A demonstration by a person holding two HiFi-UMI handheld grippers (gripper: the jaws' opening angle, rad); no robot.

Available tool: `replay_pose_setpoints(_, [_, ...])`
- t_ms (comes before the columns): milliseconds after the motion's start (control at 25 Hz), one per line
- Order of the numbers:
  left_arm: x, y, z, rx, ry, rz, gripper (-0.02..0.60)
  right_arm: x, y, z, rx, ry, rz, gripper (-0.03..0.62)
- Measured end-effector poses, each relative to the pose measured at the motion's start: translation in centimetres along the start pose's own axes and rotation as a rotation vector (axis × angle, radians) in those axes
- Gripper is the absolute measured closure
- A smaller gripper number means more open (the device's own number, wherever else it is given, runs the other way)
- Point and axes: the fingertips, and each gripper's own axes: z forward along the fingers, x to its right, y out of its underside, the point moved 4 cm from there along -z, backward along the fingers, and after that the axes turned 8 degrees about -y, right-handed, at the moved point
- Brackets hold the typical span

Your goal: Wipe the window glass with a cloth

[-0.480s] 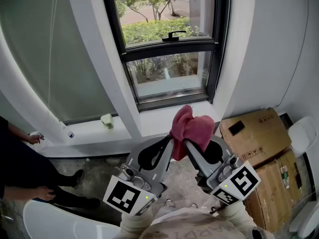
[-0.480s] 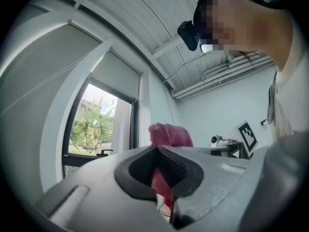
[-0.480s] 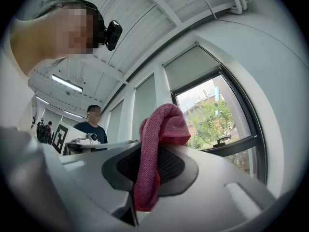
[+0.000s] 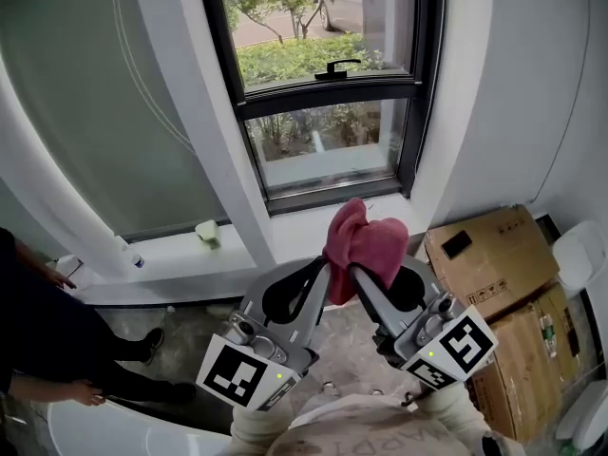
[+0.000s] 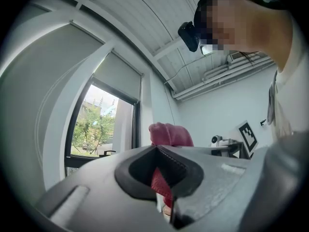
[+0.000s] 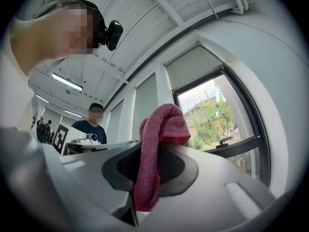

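The left claw and right claw meet tip to tip, both clamped on one crumpled pink cloth that bunches above them. Both tilt up toward the window glass, well short of it. Only the right gripper view shows the torso of a bystander beyond the left claw.

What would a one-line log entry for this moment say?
left gripper: shut on pink cloth | right gripper: shut on pink cloth | window glass: not yet touched
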Motion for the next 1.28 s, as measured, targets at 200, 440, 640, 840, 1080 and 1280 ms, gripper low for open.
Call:
replay_pose_setpoints(200, [-2.1,0.1,-0.6,0.016,0.023,-0.014,0.581,-0.5,0.8,1.7,-0.002,0.028,-0.016,0.511])
replay_pose_setpoints(440, [-3.7,1.8,1.1,0.019,0.052,-0.054,0.581,0.9,2.0,2.4,-0.006,0.067,-0.005,0.507])
replay_pose_setpoints(640, [-5.0,3.2,5.5,0.006,0.061,-0.046,0.581,6.0,2.4,3.0,0.029,0.103,0.002,0.503])
replay_pose_setpoints(840, [-6.8,4.6,12.0,0.004,0.033,-0.015,0.581,13.4,2.7,4.0,0.031,0.115,-0.005,0.503])
replay_pose_setpoints(1080, [-8.4,4.9,21.7,0.033,-0.021,0.033,0.581,22.8,1.0,6.1,0.023,0.013,-0.009,0.505])
replay_pose_setpoints(1280, [-9.4,5.2,28.6,0.051,-0.081,0.066,0.581,29.6,-0.2,7.1,0.031,-0.07,0.009,0.505])
